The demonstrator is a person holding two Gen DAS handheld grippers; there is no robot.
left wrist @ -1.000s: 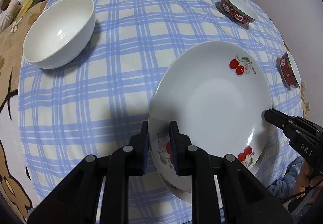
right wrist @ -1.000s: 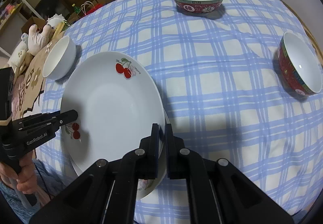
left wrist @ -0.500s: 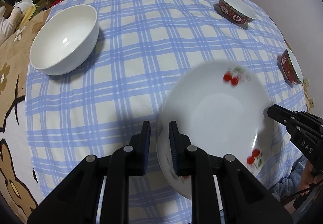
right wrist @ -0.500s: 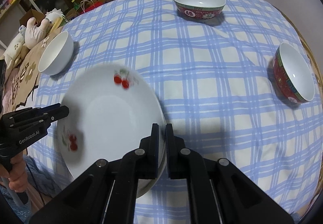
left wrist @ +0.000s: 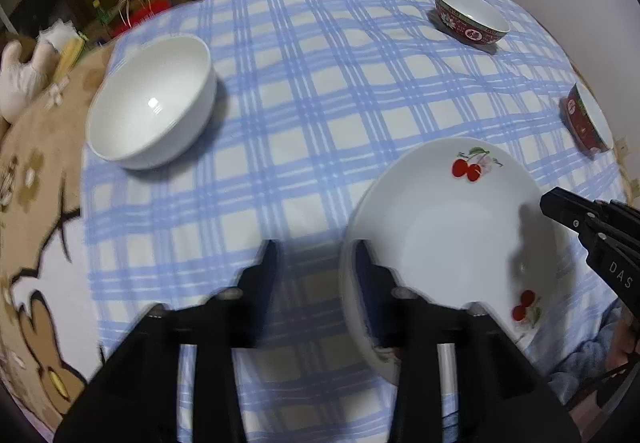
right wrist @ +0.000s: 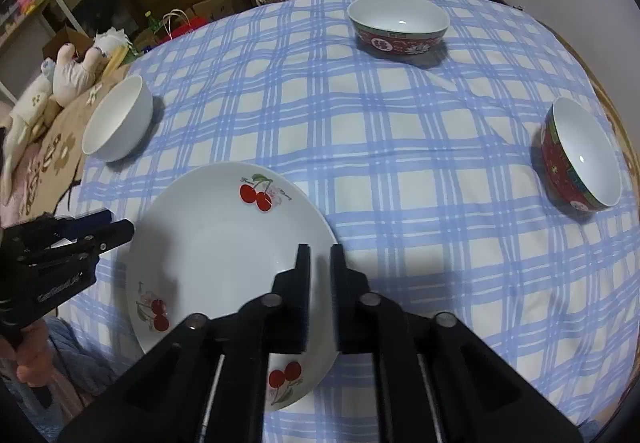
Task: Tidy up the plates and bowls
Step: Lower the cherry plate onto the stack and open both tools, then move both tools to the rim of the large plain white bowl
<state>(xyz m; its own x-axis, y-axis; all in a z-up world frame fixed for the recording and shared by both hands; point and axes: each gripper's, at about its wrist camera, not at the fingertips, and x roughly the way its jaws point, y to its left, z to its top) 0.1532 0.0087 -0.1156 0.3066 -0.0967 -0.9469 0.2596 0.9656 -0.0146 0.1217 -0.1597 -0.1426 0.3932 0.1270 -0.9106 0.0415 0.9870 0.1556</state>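
While both tools open, plate (right wrist: 216,243) edges clear.

The left gripper (left wrist: 314,263) fills the bottom centre of its own view, angled steeply down, its fingers (left wrist: 269,263) blurred and spreading well apart. The right gripper (right wrist: 319,263), lower centre of its view, also tilts steeply down, its jaws opening from a narrow gap. A hand (right wrist: 30,361) grips the left handle at lower left.

Right tongs (right wrist: 319,255) opening over the rim of a white cherry-printed ceramic plate (right wrist: 216,243), pads seemingly clear of it, blue-checked cloth-covered counter (right wrist: 400,163), plain white bowl (right wrist: 116,121), two red patterned bowls (right wrist: 398,27), left tongs (right wrist: 116,229) beside the plate
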